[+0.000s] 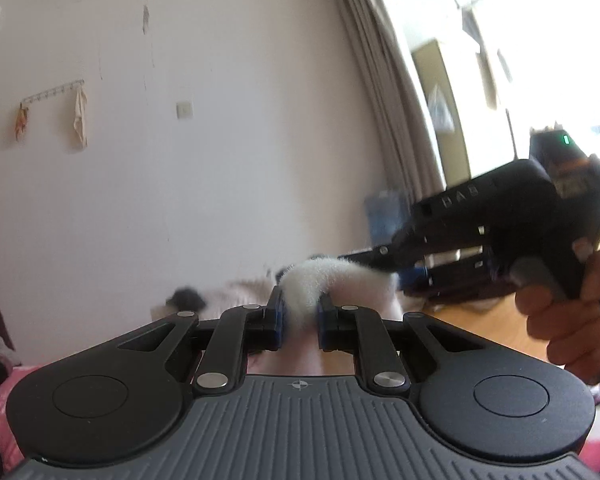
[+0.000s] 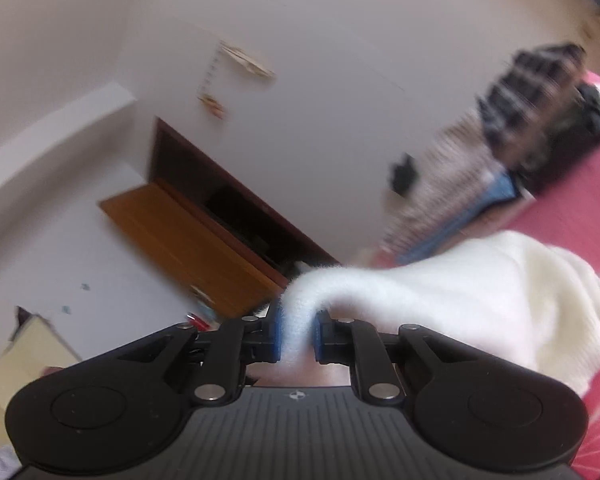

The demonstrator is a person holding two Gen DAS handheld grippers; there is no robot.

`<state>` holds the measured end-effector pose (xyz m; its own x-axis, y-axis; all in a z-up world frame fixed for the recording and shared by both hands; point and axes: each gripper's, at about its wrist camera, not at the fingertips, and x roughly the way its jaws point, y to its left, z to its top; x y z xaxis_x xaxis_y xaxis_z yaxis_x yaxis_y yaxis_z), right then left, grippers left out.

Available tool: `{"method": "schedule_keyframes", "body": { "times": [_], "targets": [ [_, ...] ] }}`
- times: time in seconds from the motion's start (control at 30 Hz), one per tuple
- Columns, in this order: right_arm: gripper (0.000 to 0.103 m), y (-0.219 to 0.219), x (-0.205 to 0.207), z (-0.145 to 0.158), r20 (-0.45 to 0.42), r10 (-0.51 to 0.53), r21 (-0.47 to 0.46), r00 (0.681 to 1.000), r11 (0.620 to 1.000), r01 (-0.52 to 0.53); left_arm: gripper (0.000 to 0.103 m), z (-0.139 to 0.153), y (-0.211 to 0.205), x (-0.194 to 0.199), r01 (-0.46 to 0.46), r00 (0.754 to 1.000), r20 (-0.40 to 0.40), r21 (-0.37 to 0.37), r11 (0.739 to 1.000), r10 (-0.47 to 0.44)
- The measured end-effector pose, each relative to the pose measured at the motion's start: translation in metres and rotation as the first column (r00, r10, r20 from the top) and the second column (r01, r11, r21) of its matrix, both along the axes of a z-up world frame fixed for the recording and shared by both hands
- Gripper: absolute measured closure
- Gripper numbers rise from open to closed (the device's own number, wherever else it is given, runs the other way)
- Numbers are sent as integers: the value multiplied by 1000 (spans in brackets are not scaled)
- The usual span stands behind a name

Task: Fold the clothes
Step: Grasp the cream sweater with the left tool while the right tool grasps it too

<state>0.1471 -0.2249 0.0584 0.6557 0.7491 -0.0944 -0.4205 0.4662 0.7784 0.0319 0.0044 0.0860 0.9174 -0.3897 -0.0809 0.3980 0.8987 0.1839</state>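
In the left wrist view, your left gripper [image 1: 300, 316] is clenching a fold of the white fuzzy garment [image 1: 308, 280] between its blue pads [image 1: 277, 320], and it is pointing out level toward a pale wall [image 1: 220, 140]. The cloth is arching up out of the jaws and running off to the right, where your right gripper [image 1: 380, 258] is coming in from the side with its tips at the same garment (the exact contact there is blurred). Your right hand [image 1: 572, 316] is wrapping around that tool's handle at the right edge. A hook rail [image 1: 54, 90] with a couple of cloths hanging from it is sitting on the wall at left, and a grey curtain [image 1: 384, 80] is hanging beside a bright window. A strip of pink bedcover [image 1: 4, 408] is showing at the lower left.

In the right wrist view, which is tilting hard, your right gripper [image 2: 297, 334] is pinching the white fuzzy garment [image 2: 440, 300] as well, its pads pressing on a thick ridge of it. The rest of the garment is trailing away to the right and draping down onto the pink bedcover [image 2: 572, 216]. Behind it a blurred pile of other clothes [image 2: 500, 160] is lying on the bed, and a brown wooden door [image 2: 188, 240] is standing open against the wall.
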Motion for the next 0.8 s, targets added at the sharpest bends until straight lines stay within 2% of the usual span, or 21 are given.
{"method": "schedule_keyframes", "body": {
  "times": [0.17,0.4,0.63,0.73,0.8],
  "targets": [
    [87,-7,-47,49,114,5,42,994,999,-10,90,42,11,-53,57,991,124,-29,998,-53],
    [87,-19,-120,113,269,2,46,963,999,-15,90,90,25,-97,157,965,228,-115,981,-127],
    [87,-30,-182,164,407,4,97,914,994,-47,90,133,28,-134,260,917,346,-145,955,-197],
    [87,-36,-204,184,450,13,134,893,988,-82,90,147,28,-157,300,888,398,-127,945,-228],
    [87,-39,-216,194,470,18,158,882,982,-105,90,151,25,-166,316,879,410,-116,942,-245]
  ]
}}
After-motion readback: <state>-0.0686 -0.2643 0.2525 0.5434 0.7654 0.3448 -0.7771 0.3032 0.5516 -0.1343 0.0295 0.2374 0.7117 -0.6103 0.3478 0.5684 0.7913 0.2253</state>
